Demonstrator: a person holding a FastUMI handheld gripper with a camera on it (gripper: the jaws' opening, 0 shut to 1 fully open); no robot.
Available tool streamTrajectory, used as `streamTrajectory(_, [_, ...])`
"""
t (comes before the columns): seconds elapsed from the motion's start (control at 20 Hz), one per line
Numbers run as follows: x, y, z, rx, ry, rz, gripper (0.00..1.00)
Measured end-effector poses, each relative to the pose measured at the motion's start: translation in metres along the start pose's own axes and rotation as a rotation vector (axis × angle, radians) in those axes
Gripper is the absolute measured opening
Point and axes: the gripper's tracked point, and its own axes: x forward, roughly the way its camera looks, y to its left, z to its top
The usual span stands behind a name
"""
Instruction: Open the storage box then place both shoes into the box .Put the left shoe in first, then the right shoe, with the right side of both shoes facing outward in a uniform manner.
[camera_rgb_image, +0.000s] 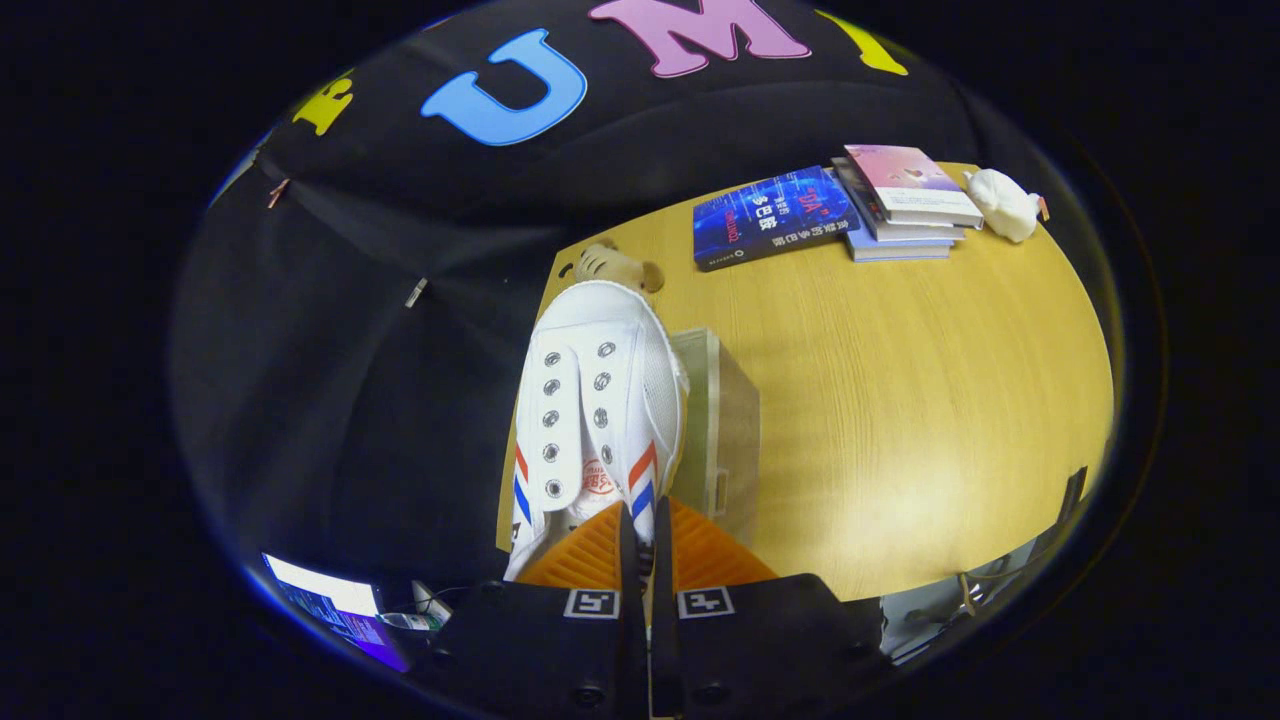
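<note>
The gripper (645, 530) has its two fingers squeezed almost all the way together, with only a thin gap between them. A thin bit of the white canvas shoe with silver lace holes and red and blue stripes (598, 400) is pinched in that gap, at the shoe's opening, so both fingers press on it. The shoe hangs out in front of the fingers with its toe pointing away from them. It has no laces in it, and its tongue shows a small red mark near the fingers. Just beside the shoe, on its right, sits the see-through plastic storage box (725, 430), and the shoe covers part of the box's left side. I cannot tell if the box is open or if the shoe touches it. The box sits near the left end of the light wooden table (900, 400). Beyond the shoe's toe, at the far edge of the table, is a small tan stuffed toy (615, 265). Farther off to the right lies a dark blue book (770, 218), just beside a short stack of books with a pink one on top (905, 200). Next to that stack is a small white stuffed toy (1005, 203).
</note>
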Motion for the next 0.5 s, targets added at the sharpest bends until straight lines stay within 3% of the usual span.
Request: streamTrajectory(0.5, [0.064,-0.012,-0.024,-0.036,0.094,-0.162,0.09])
